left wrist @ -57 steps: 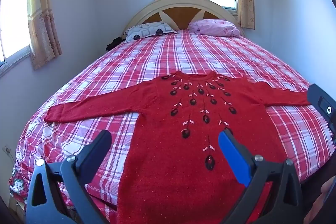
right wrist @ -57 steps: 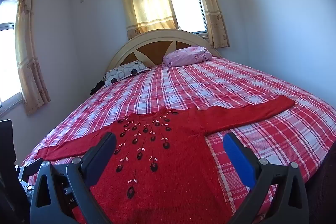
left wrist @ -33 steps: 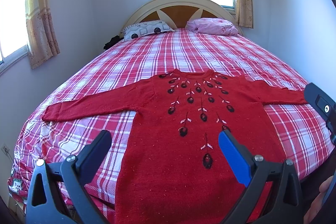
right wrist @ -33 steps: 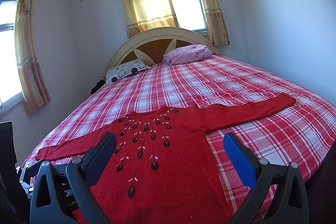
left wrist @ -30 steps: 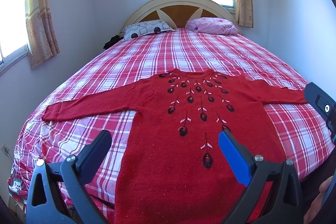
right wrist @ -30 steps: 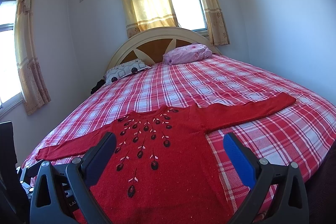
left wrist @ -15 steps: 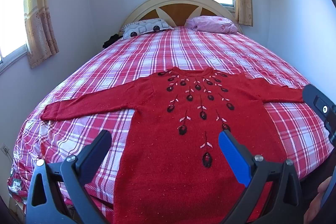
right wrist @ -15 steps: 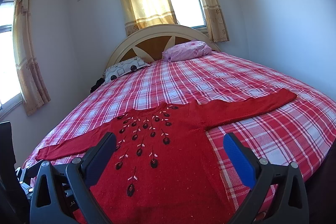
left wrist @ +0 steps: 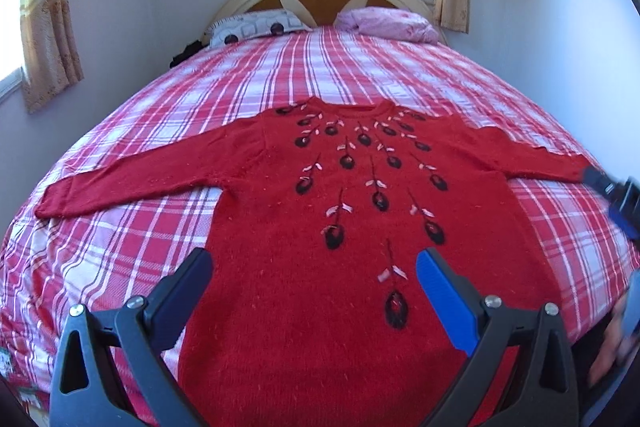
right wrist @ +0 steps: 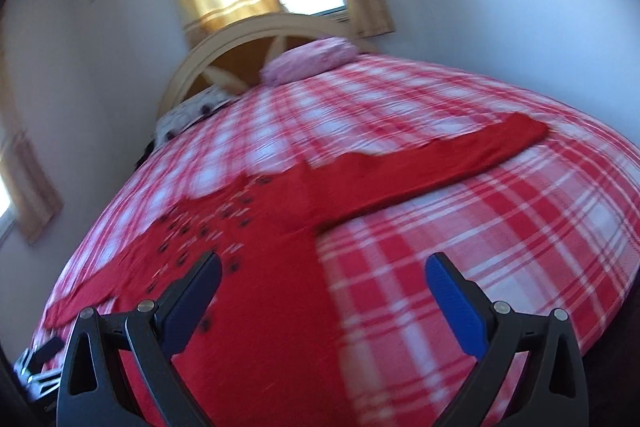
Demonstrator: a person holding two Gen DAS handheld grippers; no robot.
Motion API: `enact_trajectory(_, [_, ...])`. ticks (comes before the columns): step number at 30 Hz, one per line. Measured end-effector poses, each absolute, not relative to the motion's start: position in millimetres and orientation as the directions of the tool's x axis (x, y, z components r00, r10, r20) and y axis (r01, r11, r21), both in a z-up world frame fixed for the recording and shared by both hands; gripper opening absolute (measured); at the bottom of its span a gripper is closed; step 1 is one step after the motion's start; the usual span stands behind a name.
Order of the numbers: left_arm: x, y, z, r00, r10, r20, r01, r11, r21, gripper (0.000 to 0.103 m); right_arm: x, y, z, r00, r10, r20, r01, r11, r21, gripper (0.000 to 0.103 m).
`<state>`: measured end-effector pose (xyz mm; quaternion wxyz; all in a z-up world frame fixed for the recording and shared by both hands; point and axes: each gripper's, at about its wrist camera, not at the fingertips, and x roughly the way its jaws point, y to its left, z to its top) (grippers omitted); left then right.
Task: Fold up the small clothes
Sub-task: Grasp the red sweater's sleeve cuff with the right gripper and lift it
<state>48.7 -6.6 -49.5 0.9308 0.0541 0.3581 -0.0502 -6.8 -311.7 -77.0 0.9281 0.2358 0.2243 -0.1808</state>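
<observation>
Sweater (left wrist: 352, 227) is lying flat, sleeves spread, on the plaid bed (left wrist: 160, 227). Soft, limp knit; a sleeve cuff looks best for gripping. Left gripper (left wrist: 314, 269) and right gripper (right wrist: 324, 273) are hovering wide, empty.

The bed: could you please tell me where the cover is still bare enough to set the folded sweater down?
The widest bare patch of the plaid bedspread runs from the red sweater's neckline up to the patterned pillow and pink pillow. Smaller free patches lie under each outstretched sleeve, beside the body. The near middle is crowded: the sweater fills it and spans nearly the full width.
</observation>
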Motion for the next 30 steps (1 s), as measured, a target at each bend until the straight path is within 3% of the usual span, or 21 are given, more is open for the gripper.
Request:
enact_trajectory(2, [61.9,-5.0,-49.6,0.730,-0.083,-0.679,0.132,0.991,0.021,0.103,-0.3,-364.0,-79.9,0.816,-0.282,-0.504,0.503,0.775,0.382,0.100])
enact_trajectory(4, [73.7,-1.6,-47.2,0.734,-0.088,-0.673,0.129,0.992,0.011,0.103,9.2,-412.3,-84.0,0.781,-0.307,-0.544,0.559,0.731,0.390,0.082])
enact_trajectory(5, [77.5,0.4,-46.3,0.739,-0.084,-0.668,0.125,0.992,0.015,0.103,15.5,-441.0,-87.3,0.753,-0.325,-0.572,0.597,0.702,0.388,0.080])
enact_trajectory(10, [99.0,11.6,-49.8,0.734,-0.028,-0.678,0.074,0.996,0.039,0.103,36.5,-577.9,-120.9,0.607,-0.381,-0.697,0.776,0.476,0.414,0.079])
enact_trajectory(13, [109.6,16.7,-58.3,0.710,0.005,-0.704,0.047,0.997,0.055,0.103,47.2,-607.4,-139.5,0.584,-0.350,-0.733,0.799,0.406,0.443,0.079])
enact_trajectory(16, [118.0,18.0,-66.7,0.679,0.017,-0.734,0.030,0.998,0.051,0.103,72.0,-601.8,-139.5,0.515,-0.399,-0.759,0.831,0.449,0.328,0.079])
enact_trajectory(17, [119.6,17.6,-68.7,0.673,0.019,-0.739,0.026,0.998,0.050,0.103,81.3,-597.7,-139.6,0.501,-0.408,-0.763,0.827,0.484,0.285,0.075])
enact_trajectory(19, [124.9,15.4,-72.5,0.659,0.014,-0.752,0.022,0.999,0.038,0.103,95.0,-589.2,-143.8,0.460,-0.424,-0.780,0.827,0.524,0.202,0.047])
enact_trajectory(20, [125.8,14.4,-74.3,0.653,0.015,-0.757,0.022,0.999,0.038,0.103,97.7,-585.8,-145.8,0.421,-0.451,-0.787,0.838,0.525,0.148,0.042])
enact_trajectory(25, [124.8,11.8,-79.2,0.648,-0.005,-0.761,0.038,0.999,0.025,0.103,74.8,-604.1,-143.2,0.496,-0.386,-0.778,0.820,0.503,0.273,0.007])
enact_trajectory(30, [124.5,21.3,-76.4,0.654,-0.050,-0.755,0.031,0.999,-0.039,0.103,64.3,-594.8,-112.5,0.595,-0.325,-0.735,0.759,0.527,0.382,0.006])
